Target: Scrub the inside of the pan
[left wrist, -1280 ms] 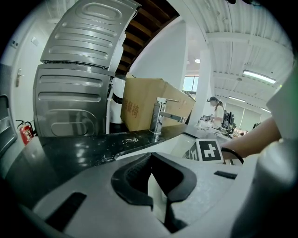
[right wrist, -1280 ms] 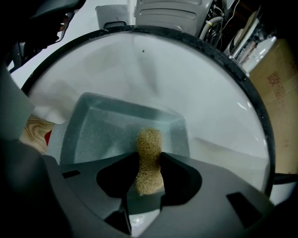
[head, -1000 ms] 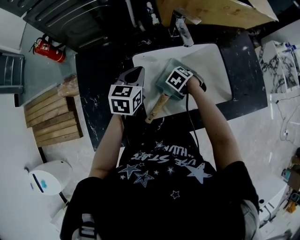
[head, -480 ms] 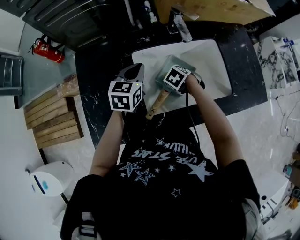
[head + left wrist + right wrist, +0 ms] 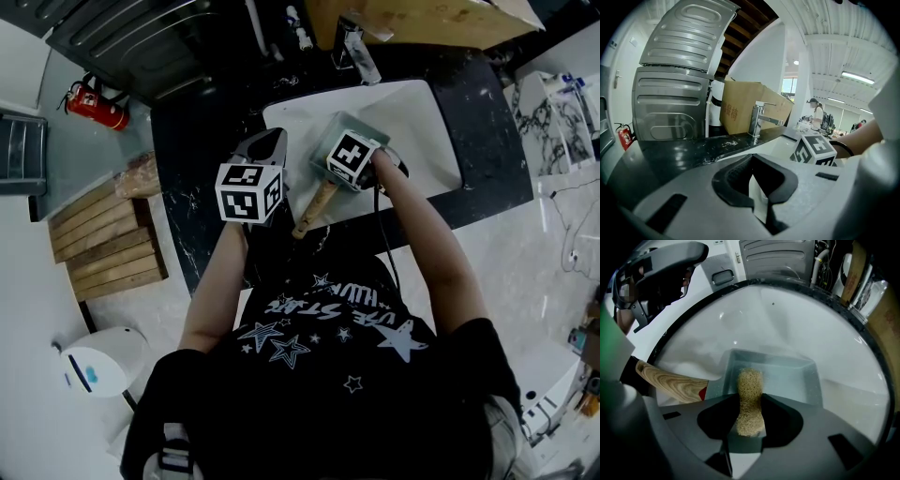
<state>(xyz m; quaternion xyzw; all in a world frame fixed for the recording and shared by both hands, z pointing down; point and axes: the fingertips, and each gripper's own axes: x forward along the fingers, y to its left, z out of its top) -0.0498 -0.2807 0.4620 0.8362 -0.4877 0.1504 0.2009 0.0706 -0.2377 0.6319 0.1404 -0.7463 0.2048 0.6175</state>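
Observation:
A square grey-green pan (image 5: 787,373) with a wooden handle (image 5: 670,380) lies in the white sink (image 5: 797,319). My right gripper (image 5: 747,404) is shut on a tan scrub sponge (image 5: 750,380), whose tip reaches down into the pan's near side. In the head view that gripper (image 5: 349,145) hangs over the pan (image 5: 339,127), and the handle (image 5: 316,210) points toward the person. My left gripper (image 5: 267,145) hovers over the black counter at the sink's left edge, away from the pan. Its jaws stand together with nothing between them (image 5: 757,187).
A chrome faucet (image 5: 757,119) stands at the back of the sink, with a cardboard box (image 5: 740,108) behind it. Black counter (image 5: 192,150) surrounds the sink. A grey ribbed panel (image 5: 670,84) rises at the left. A fire extinguisher (image 5: 94,103) and wooden slats (image 5: 103,239) lie on the floor.
My right gripper has shifted slightly left and back over the pan with the sponge. The left gripper has barely moved.

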